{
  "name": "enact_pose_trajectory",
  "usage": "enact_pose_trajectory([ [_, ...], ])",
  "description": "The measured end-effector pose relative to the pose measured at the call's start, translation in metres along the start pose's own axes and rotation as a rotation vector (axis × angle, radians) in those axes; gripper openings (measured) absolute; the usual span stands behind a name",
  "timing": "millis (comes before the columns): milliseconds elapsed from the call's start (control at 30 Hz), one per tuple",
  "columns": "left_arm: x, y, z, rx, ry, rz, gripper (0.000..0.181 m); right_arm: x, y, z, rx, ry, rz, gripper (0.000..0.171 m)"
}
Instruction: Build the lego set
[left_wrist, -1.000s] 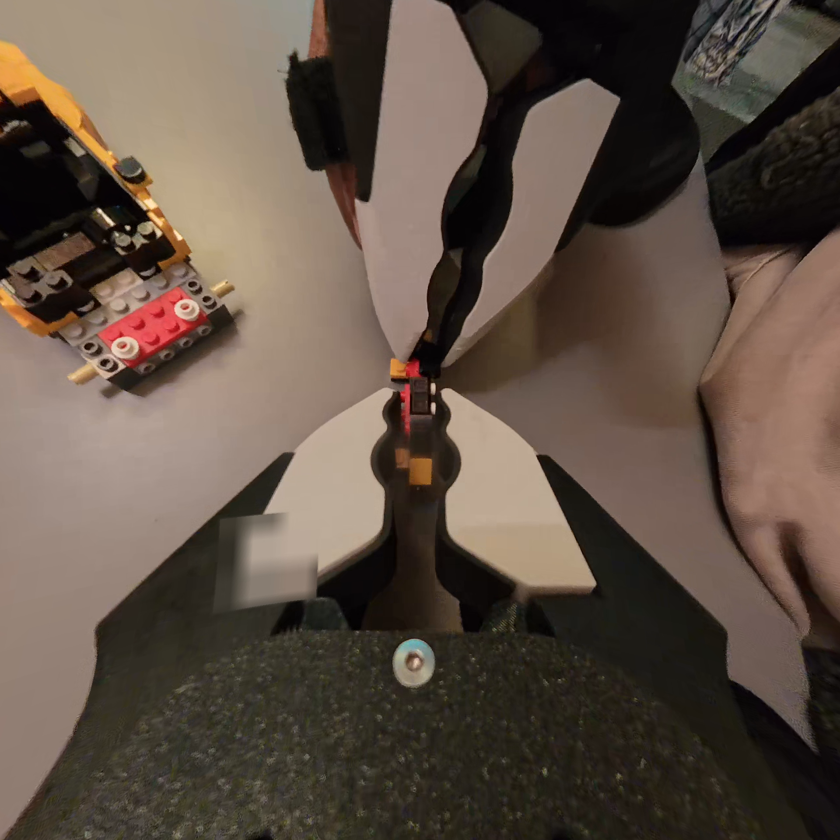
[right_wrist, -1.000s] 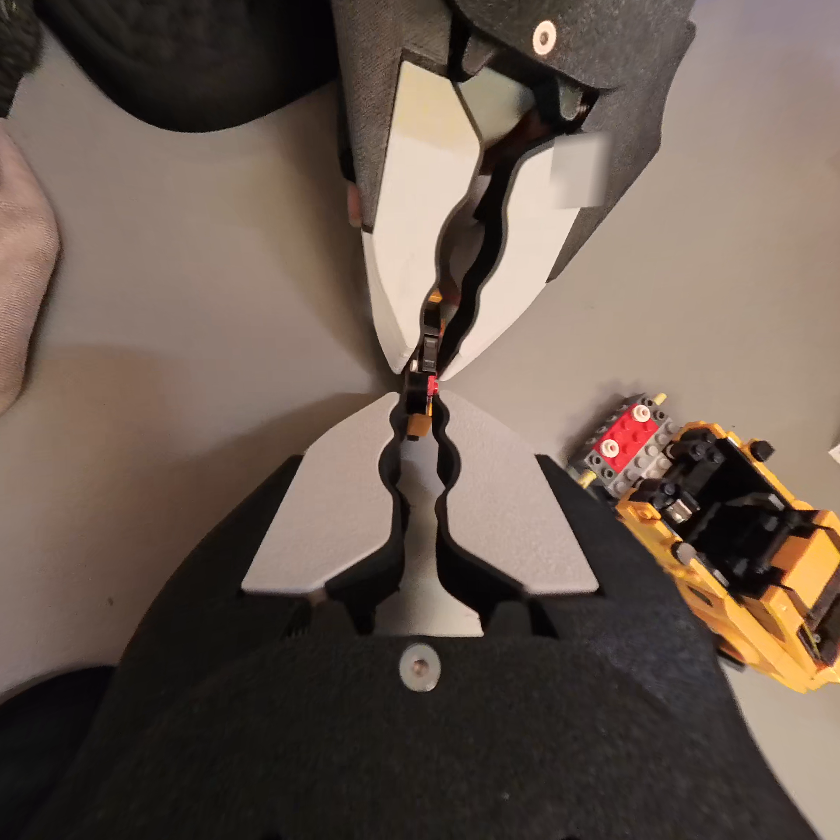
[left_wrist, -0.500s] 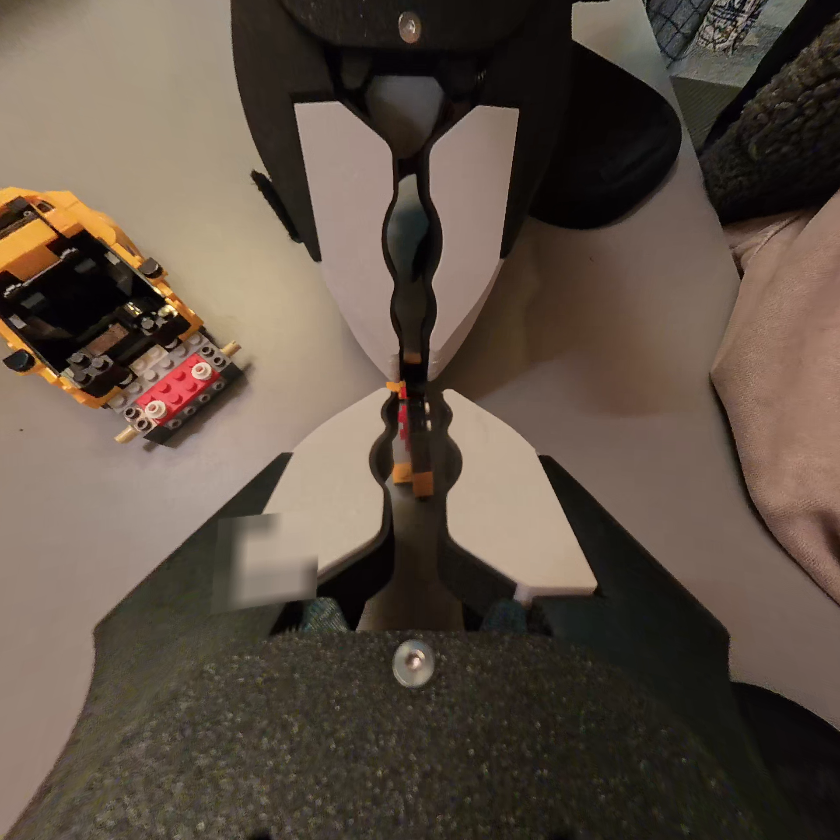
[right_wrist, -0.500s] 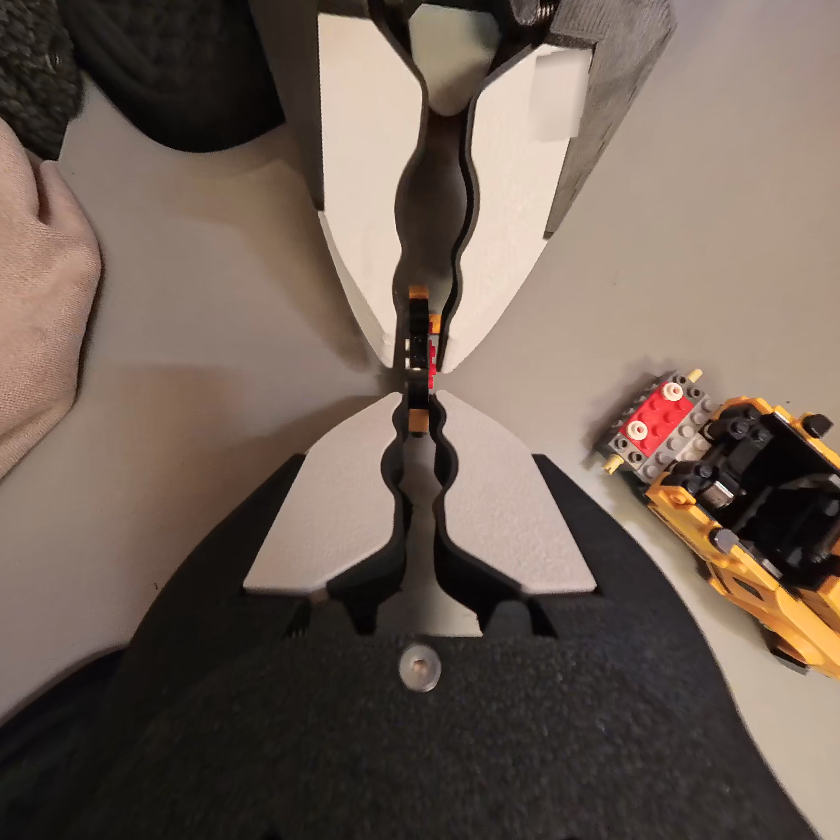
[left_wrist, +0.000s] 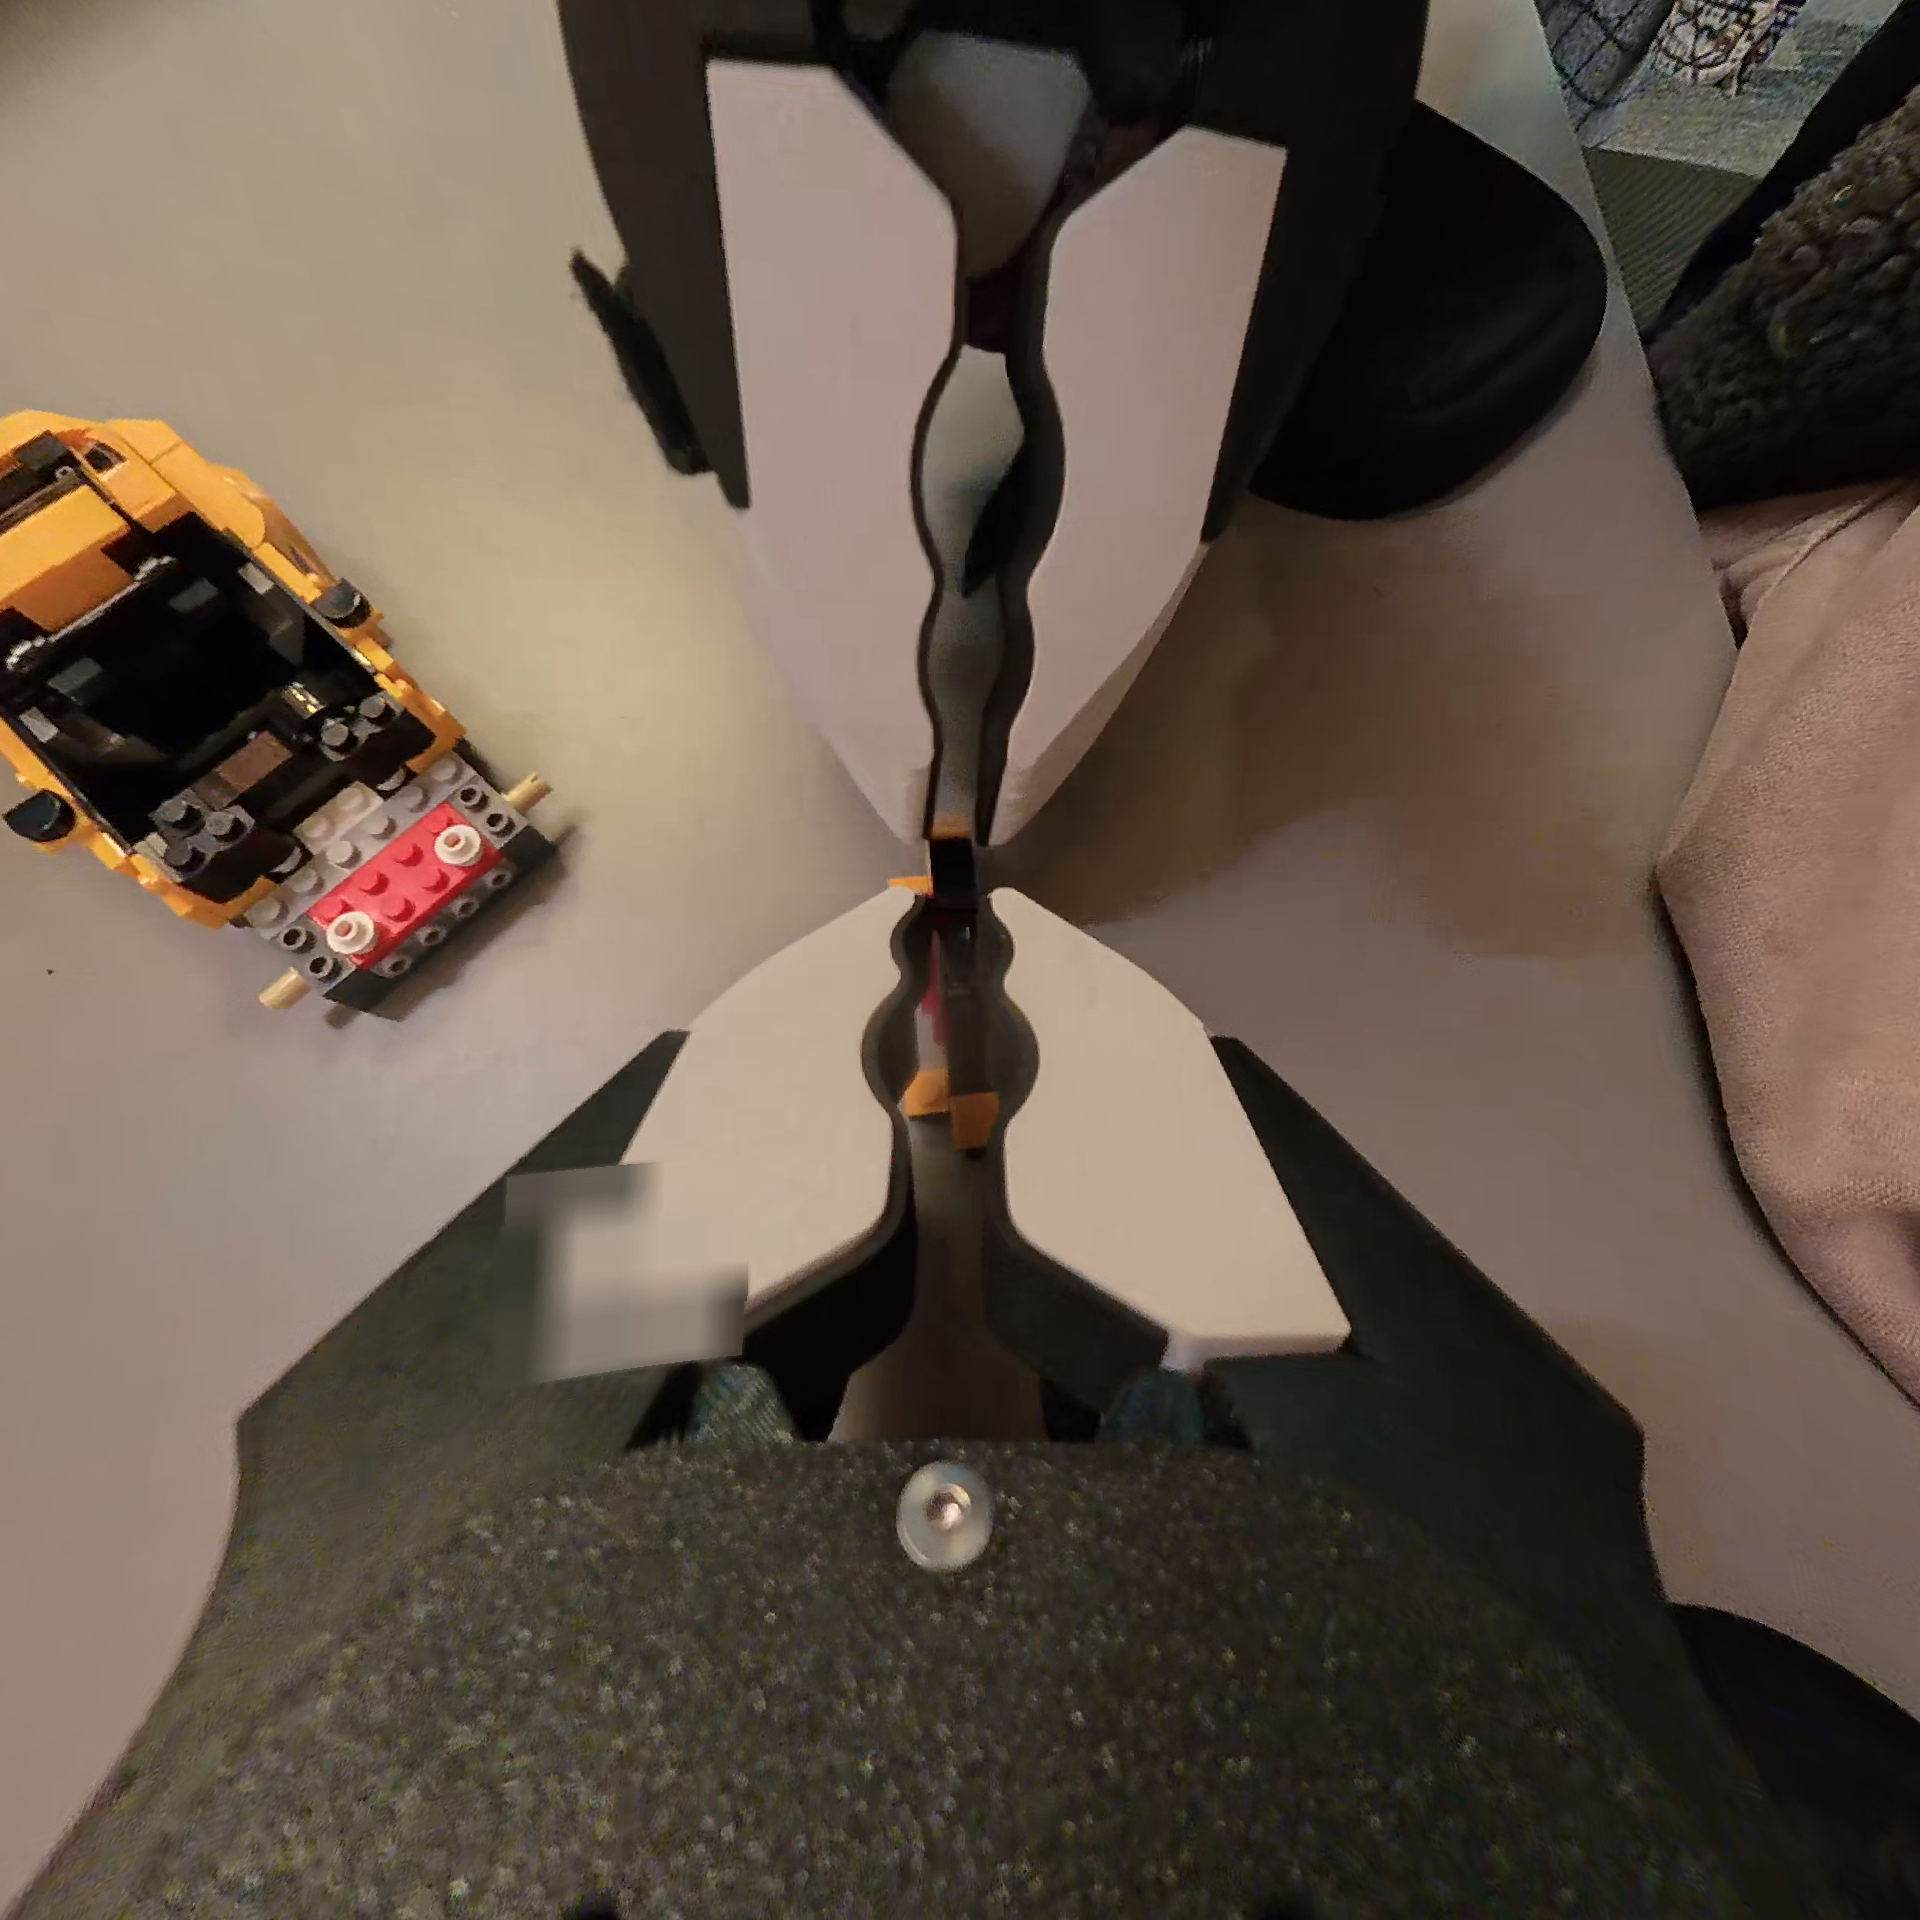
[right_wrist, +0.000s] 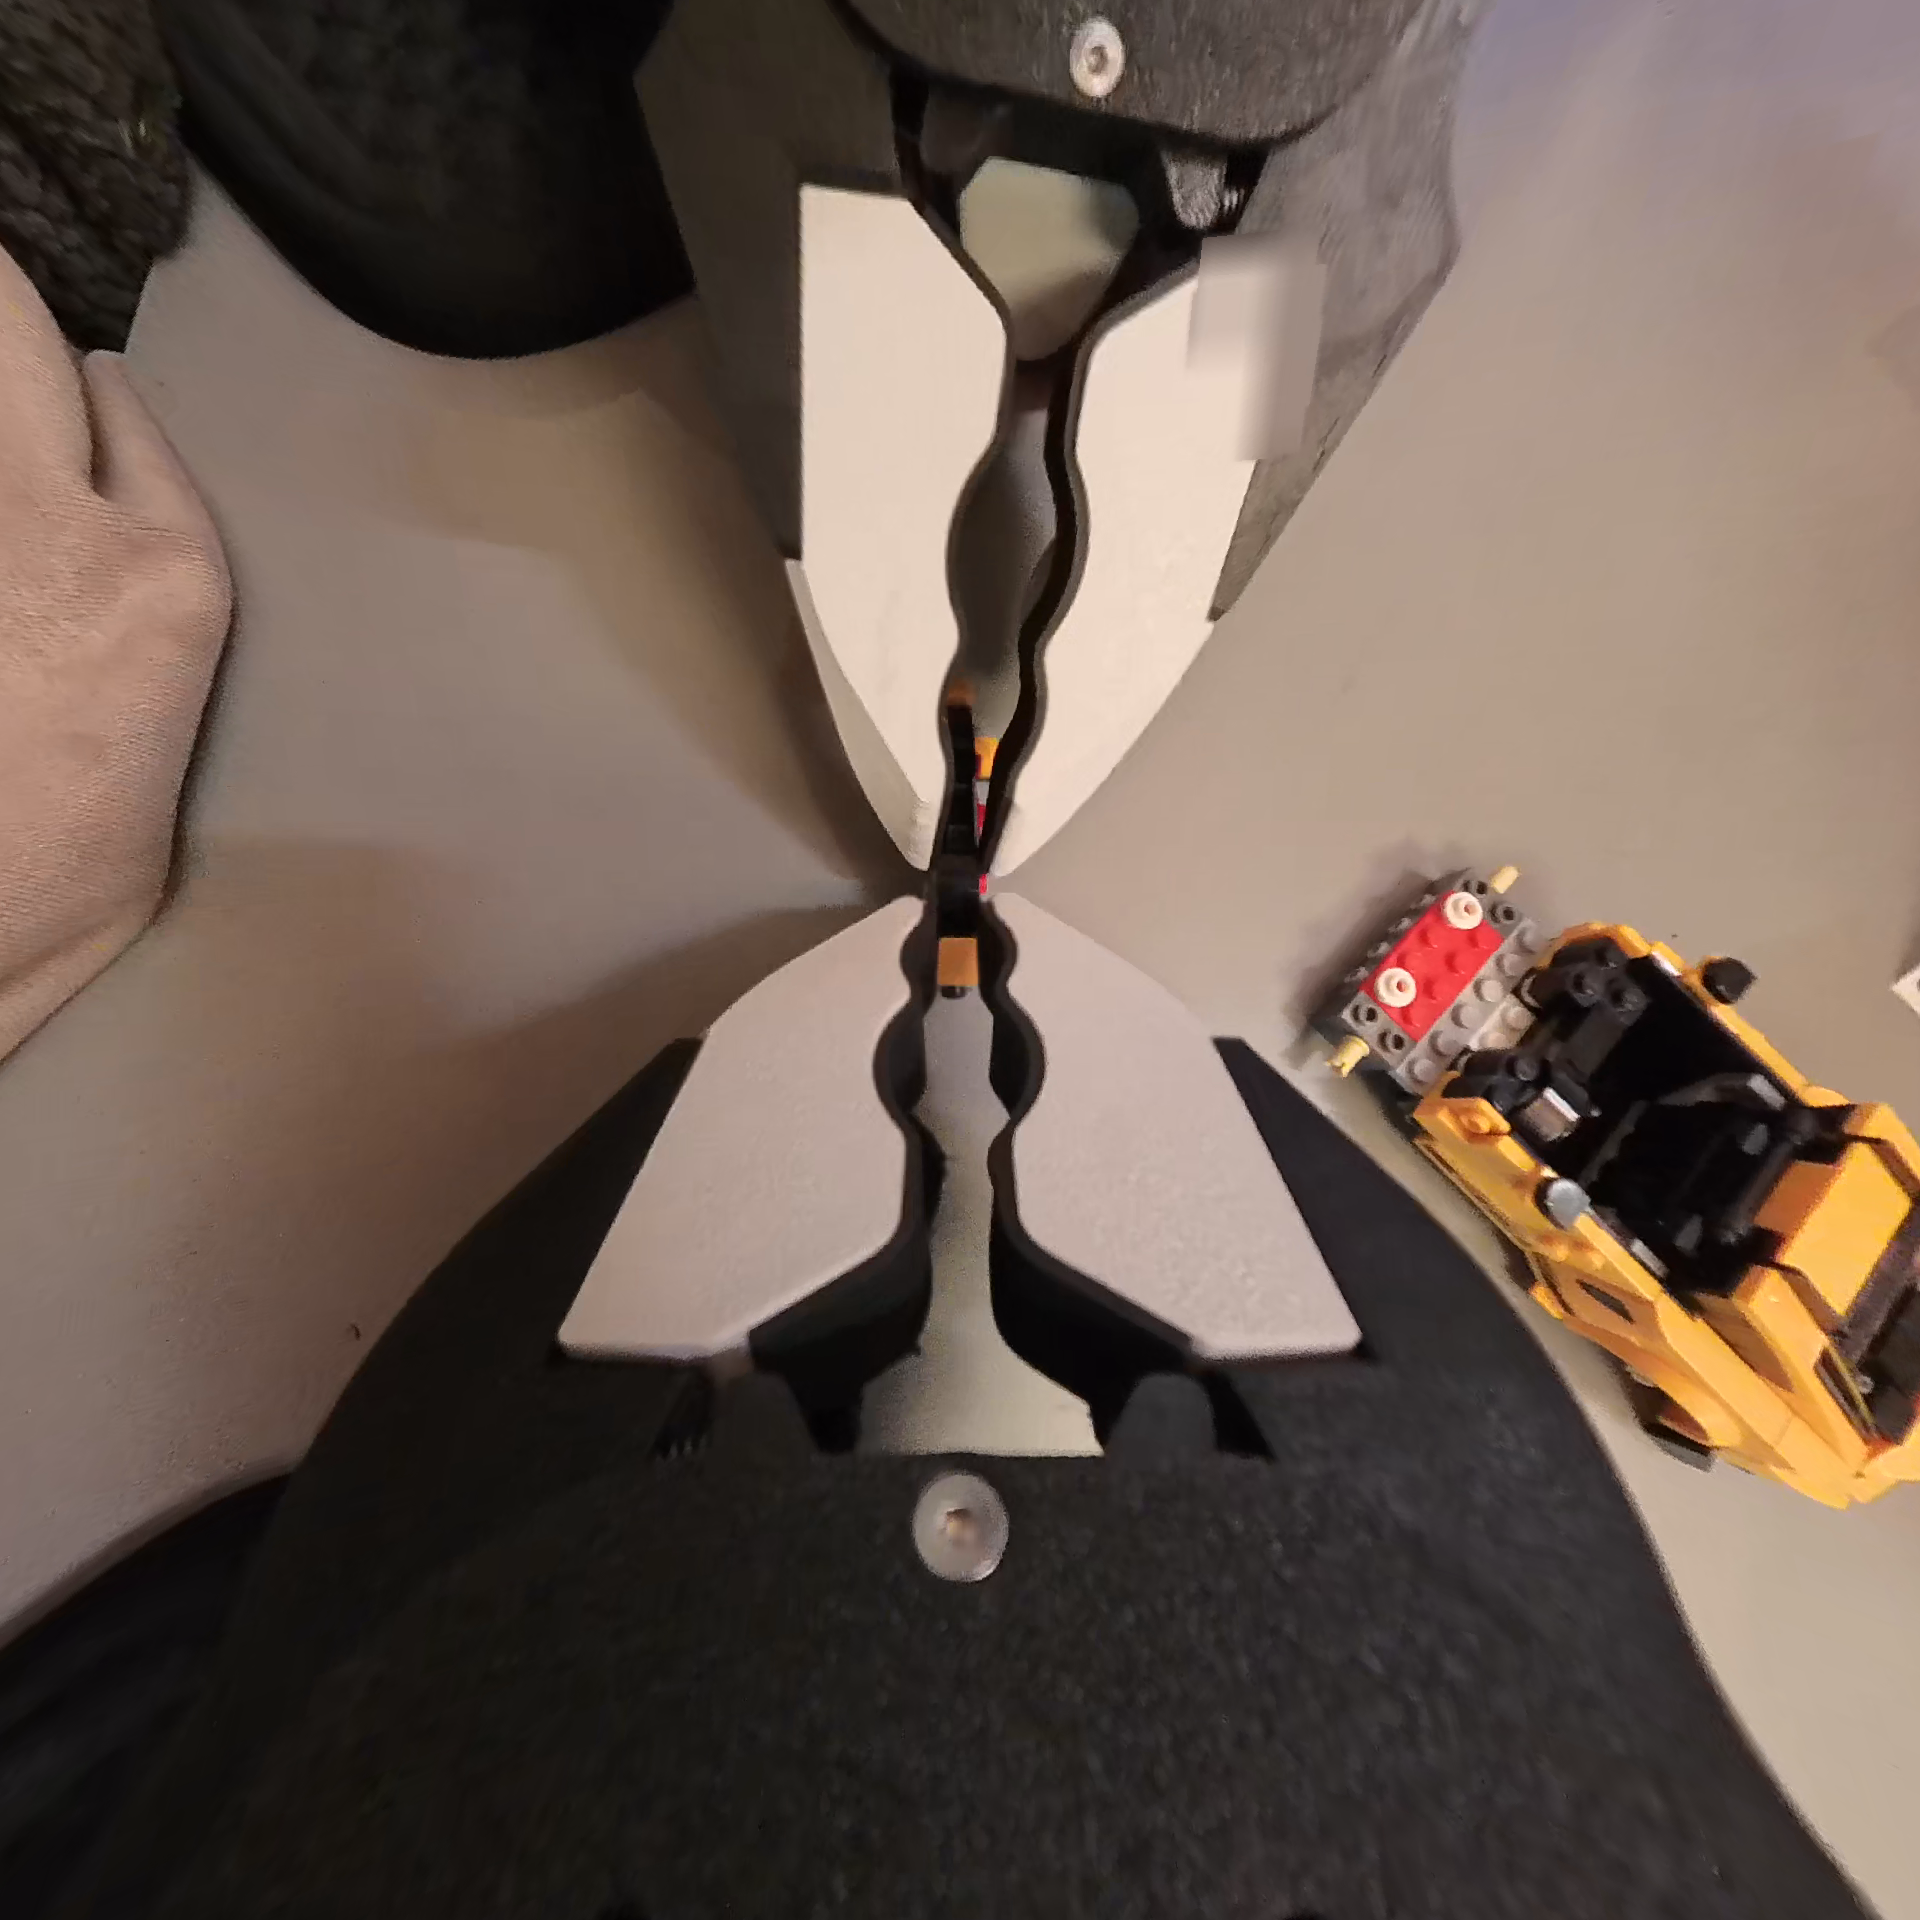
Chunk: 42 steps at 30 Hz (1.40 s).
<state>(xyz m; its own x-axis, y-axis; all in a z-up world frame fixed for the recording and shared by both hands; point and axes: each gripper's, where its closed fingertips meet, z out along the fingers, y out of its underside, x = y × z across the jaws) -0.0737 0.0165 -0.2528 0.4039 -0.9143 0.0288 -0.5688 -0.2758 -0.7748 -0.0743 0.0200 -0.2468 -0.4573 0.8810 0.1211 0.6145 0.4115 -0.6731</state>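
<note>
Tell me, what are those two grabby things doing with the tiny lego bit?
A person is building a lego car with two handheld grippers. The left gripper and the right gripper meet tip to tip above the grey table, both shut on one small black, orange and red lego piece. They seem to be pressing its parts together. The half-built orange car lies off to the side, untouched.

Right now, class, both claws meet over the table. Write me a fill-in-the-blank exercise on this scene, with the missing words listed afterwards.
1. The left claw and the right claw meet tip to ____.
2. Both are shut on one small brick piece, black, red and ____.
3. The toy car lies on the ____, held by neither claw.
4. At the car's open end sits a ____ plate with two white studs.

Missing words: tip; orange; table; red
</note>
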Motion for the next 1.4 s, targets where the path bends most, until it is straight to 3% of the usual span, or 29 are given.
enact_pose_trajectory([
  [367, -0.0005, 0.0004, 0.0002, -0.019, -0.006, -0.007, 0.008, -0.0012, 0.0056, 0.0045, -0.194, -0.086, 0.026, 0.002],
  [867, -0.0031, 0.0018, -0.0007, -0.001, -0.003, -0.04, 0.008, -0.0007, 0.007, 0.0064, -0.426, -0.312, 0.263, 0.0],
  [1133, -0.0031, 0.002, -0.0009, 0.012, -0.002, -0.049, 0.008, 0.0023, 0.0083, 0.0067, -0.429, -0.364, 0.349, 0.0],
  [1400, -0.0027, 0.0026, -0.0005, 0.02, 0.008, -0.059, 0.009, 0.0022, 0.0077, 0.0068, -0.392, -0.301, 0.302, 0.0],
])
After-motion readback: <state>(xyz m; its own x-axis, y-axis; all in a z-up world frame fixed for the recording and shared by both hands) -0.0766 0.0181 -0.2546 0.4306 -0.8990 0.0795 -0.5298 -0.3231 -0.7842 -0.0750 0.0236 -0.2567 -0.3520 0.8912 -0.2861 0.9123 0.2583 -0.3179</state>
